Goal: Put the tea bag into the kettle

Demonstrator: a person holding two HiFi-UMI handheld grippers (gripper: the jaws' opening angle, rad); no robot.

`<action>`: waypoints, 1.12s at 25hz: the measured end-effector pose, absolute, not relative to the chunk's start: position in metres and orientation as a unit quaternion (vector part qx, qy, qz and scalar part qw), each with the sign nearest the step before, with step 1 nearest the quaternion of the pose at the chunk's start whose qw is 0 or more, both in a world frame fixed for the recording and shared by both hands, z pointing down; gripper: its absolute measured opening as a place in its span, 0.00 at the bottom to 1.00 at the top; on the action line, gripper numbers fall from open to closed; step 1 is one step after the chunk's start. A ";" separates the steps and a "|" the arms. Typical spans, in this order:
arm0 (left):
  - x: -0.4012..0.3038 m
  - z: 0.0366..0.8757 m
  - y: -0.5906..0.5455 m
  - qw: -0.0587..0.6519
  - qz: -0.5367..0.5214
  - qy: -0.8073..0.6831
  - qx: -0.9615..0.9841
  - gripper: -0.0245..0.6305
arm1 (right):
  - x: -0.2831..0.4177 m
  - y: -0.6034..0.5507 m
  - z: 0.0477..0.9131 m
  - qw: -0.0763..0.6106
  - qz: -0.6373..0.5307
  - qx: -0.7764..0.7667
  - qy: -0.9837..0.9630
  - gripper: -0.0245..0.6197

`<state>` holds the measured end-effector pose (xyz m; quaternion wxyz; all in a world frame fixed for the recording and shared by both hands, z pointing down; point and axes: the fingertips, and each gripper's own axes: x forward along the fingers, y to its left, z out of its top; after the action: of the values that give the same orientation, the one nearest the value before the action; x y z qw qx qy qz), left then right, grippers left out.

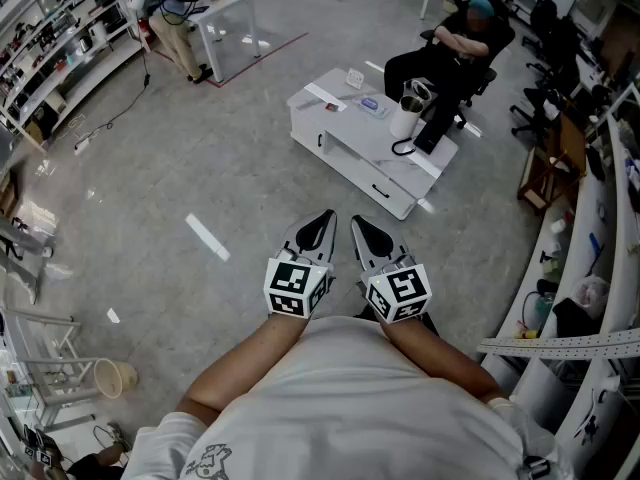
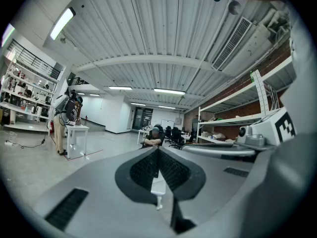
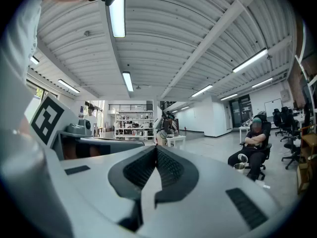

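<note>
A low white table point(image 1: 345, 148) stands far ahead on the grey floor. On it a white kettle point(image 1: 408, 110) sits near the right end, with a small blue-and-white packet point(image 1: 371, 105) and a small box point(image 1: 354, 77) beside it; I cannot make out a tea bag at this distance. My left gripper point(image 1: 322, 220) and right gripper point(image 1: 360, 224) are held side by side close to my chest, far from the table. Both are shut with nothing between the jaws, as the left gripper point(image 2: 158, 150) and right gripper point(image 3: 156, 149) also show in their own views.
A person sits in a chair point(image 1: 462, 38) just behind the table. Another person stands at a white desk point(image 1: 228, 23) at the back left. Shelving point(image 1: 60, 48) lines the left wall, workbenches point(image 1: 590, 268) the right. A bucket point(image 1: 112, 376) stands at the lower left.
</note>
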<state>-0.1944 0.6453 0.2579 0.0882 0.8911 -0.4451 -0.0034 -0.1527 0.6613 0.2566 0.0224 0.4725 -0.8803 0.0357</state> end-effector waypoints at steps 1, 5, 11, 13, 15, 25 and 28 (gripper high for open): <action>-0.195 0.259 0.645 0.089 -0.004 -0.446 0.891 0.05 | -0.154 0.661 0.258 0.023 0.036 0.472 -0.881 0.05; -0.198 0.262 0.643 0.091 -0.003 -0.445 0.891 0.05 | -0.156 0.659 0.260 0.024 0.037 0.471 -0.881 0.05; -0.201 0.265 0.633 0.098 -0.002 -0.445 0.890 0.05 | -0.155 0.649 0.260 0.017 0.046 0.475 -0.879 0.05; -0.198 0.266 0.627 0.100 -0.002 -0.445 0.890 0.05 | -0.153 0.642 0.262 0.017 0.049 0.475 -0.879 0.05; -0.194 0.268 0.620 0.101 -0.005 -0.444 0.890 0.05 | -0.150 0.635 0.266 0.019 0.054 0.473 -0.879 0.05; -0.175 0.277 0.571 0.096 -0.001 -0.459 0.883 0.05 | -0.132 0.580 0.277 0.012 0.062 0.451 -0.890 0.05; -0.165 0.279 0.545 0.098 -0.001 -0.471 0.877 0.05 | -0.119 0.552 0.276 0.010 0.063 0.441 -0.895 0.05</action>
<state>-0.1647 0.5450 0.2790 0.0981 0.8767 -0.4710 -0.0011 -0.1195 0.5515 0.2763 0.0098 0.4413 -0.8951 0.0629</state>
